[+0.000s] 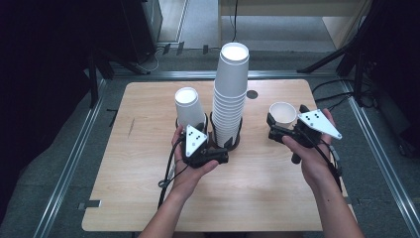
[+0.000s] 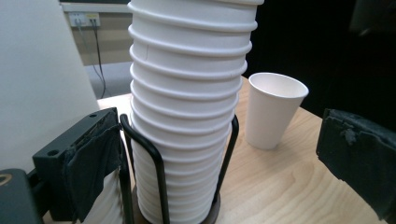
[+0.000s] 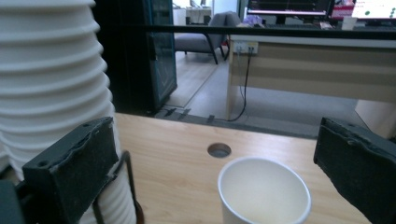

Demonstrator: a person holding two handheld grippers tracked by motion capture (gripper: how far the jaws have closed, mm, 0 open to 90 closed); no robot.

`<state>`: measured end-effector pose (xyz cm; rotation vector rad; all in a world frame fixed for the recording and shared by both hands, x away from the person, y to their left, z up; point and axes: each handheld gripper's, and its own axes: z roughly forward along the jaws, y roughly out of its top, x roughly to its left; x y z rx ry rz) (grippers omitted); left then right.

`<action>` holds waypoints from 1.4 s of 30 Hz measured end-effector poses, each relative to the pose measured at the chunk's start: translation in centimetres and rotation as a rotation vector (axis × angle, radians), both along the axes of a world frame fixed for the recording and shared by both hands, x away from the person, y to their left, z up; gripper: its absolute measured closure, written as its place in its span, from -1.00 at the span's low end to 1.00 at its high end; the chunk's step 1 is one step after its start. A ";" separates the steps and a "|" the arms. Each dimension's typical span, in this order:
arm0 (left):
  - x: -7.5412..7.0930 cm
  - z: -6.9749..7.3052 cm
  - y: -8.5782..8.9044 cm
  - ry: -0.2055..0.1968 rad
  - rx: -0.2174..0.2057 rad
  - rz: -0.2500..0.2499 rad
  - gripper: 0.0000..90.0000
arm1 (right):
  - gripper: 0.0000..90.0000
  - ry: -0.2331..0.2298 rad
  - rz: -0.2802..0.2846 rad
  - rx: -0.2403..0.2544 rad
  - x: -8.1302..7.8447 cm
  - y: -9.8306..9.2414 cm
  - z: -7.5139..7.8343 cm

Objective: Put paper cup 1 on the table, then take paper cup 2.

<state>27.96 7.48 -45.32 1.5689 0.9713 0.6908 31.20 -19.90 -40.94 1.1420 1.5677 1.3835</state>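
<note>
While the tall stack of paper cups (image 1: 230,96) rises at frame centre, a single cup (image 1: 283,114) stands upright on the wooden table (image 1: 148,198) at centre right, between the spread jaws of the right gripper (image 1: 283,126), unpinched. The left gripper (image 1: 210,144), also wide open, flanks the stack's wire holder (image 2: 156,163). Light and thin-walled, the cup would likely crush easily; a gentle mid-wall hold looks safest.

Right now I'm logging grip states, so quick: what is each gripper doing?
Left gripper: open, holding nothing, jaws at the tall cup stack.
Right gripper: open, single cup standing between its jaws, not clamped.
</note>
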 end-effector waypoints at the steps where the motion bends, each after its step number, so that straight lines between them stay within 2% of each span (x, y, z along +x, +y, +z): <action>1: 0.1 0.0 -0.1 -0.002 0.002 0.003 -0.99 | -1.00 -0.007 0.007 0.002 -0.1 0.2 0.4; 8: 1.2 0.0 -1.0 -0.012 0.011 0.038 -0.99 | -1.00 -0.040 0.060 0.038 -0.2 1.7 3.1; 16: 1.9 -0.1 -1.0 -0.036 0.008 0.091 -0.99 | -1.00 -0.045 0.098 0.075 0.1 3.2 4.8; 19: 2.0 -0.1 -1.2 -0.052 0.014 0.096 -0.99 | -1.00 -0.056 0.120 0.088 0.2 3.7 5.2; 22: 2.1 0.0 -1.4 -0.061 -0.006 0.101 -0.99 | -1.00 -0.065 0.138 0.089 0.2 4.2 5.6; 29: 2.6 0.4 -2.6 -0.090 -0.010 0.083 -0.99 | -1.00 -0.079 0.183 0.083 0.5 5.6 6.6; 38: 3.3 0.5 -3.2 -0.101 -0.019 0.106 -0.99 | -1.00 -0.072 0.221 0.073 1.2 7.2 7.3; 42: 3.7 0.6 -3.5 -0.107 -0.006 0.112 -0.99 | -1.00 -0.056 0.249 0.086 1.7 7.8 7.3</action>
